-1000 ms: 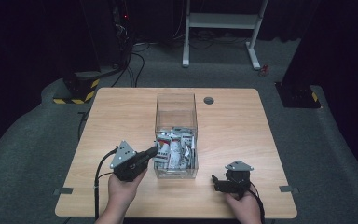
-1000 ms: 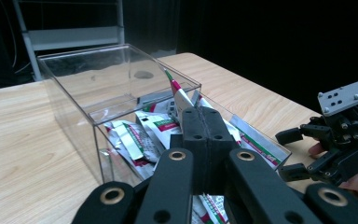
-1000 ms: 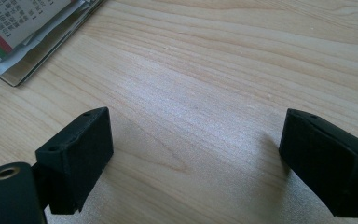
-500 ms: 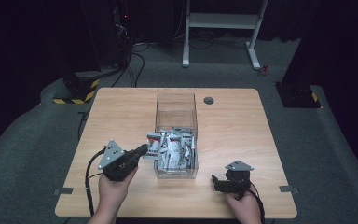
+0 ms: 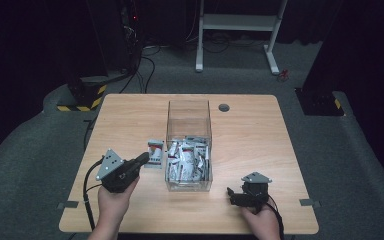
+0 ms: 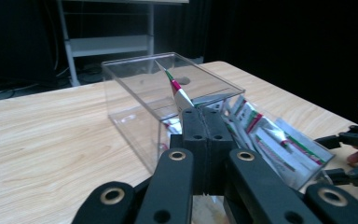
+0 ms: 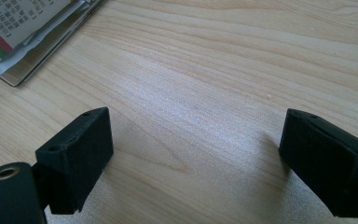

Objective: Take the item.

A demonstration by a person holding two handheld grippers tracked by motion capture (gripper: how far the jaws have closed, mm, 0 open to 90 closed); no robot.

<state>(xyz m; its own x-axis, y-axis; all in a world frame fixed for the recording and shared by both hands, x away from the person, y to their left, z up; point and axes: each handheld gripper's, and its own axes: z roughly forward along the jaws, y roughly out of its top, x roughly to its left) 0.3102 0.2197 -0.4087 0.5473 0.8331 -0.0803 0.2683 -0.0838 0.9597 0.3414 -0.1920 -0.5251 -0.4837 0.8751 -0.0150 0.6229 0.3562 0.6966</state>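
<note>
Packet pinched edge-on in left gripper beside bin; right gripper gapes, low over table.

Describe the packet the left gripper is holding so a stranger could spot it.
On the light wooden table, find the clear plastic box of sachets. The small white, red and green sachet sits just outside its left wall, pinched in the left gripper: the one sachet outside the box.
</note>
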